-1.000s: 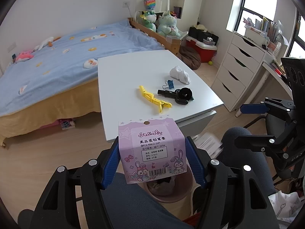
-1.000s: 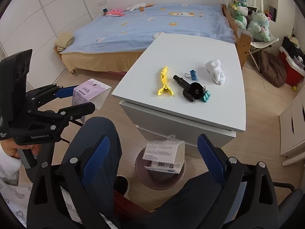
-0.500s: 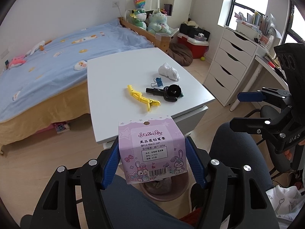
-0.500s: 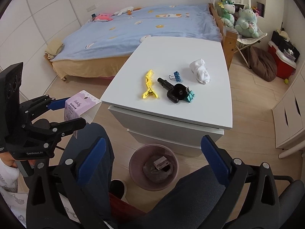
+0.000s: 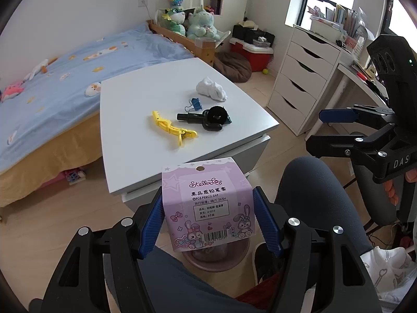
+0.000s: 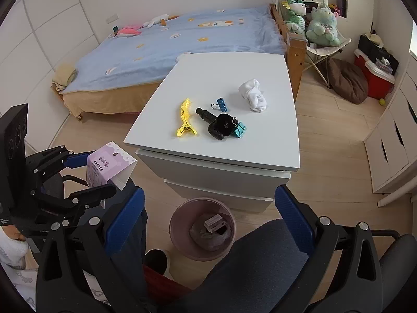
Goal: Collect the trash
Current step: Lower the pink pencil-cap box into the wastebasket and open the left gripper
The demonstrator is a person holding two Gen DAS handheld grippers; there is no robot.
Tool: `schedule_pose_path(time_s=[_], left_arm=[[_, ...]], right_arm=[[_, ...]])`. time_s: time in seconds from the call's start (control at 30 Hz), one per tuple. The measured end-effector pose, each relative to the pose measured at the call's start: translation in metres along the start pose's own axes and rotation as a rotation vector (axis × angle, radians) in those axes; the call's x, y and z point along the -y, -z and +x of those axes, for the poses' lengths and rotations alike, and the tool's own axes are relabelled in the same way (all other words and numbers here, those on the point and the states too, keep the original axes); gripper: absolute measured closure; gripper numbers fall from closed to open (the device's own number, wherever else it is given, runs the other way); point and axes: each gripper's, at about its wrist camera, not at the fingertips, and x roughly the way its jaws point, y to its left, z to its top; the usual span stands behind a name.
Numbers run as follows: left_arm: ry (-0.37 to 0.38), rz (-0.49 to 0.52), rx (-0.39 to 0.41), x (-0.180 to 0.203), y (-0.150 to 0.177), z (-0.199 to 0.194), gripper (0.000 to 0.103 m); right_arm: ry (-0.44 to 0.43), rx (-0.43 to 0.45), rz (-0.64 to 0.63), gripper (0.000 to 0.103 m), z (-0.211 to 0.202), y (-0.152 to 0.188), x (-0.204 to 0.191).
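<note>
Left gripper (image 5: pixel 208 219) clamped on purple box (image 5: pixel 207 203); right gripper (image 6: pixel 208 216) spread apart, empty, pink bin (image 6: pixel 175 224) beneath.

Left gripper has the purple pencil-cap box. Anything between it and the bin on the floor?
Nothing visible blocks it. The purple box, clamped in the left gripper, hangs above the pink bin, whose mouth is open between the person's knees; the white table stands behind.
</note>
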Motion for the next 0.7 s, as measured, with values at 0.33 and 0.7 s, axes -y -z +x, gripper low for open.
schedule_pose_path(time_s=[0.33,0.7], left_arm=[[0.024,0.002,0.027,0.007,-0.004,0.000,0.010],[-0.012,-0.041,0.014,-0.003,-0.004,0.004,0.008]], right_arm=[[0.001,0.003,0.023,0.005,-0.001,0.002,0.007],[-0.004,-0.009,0.021,0.005,0.004,0.001,0.005]])
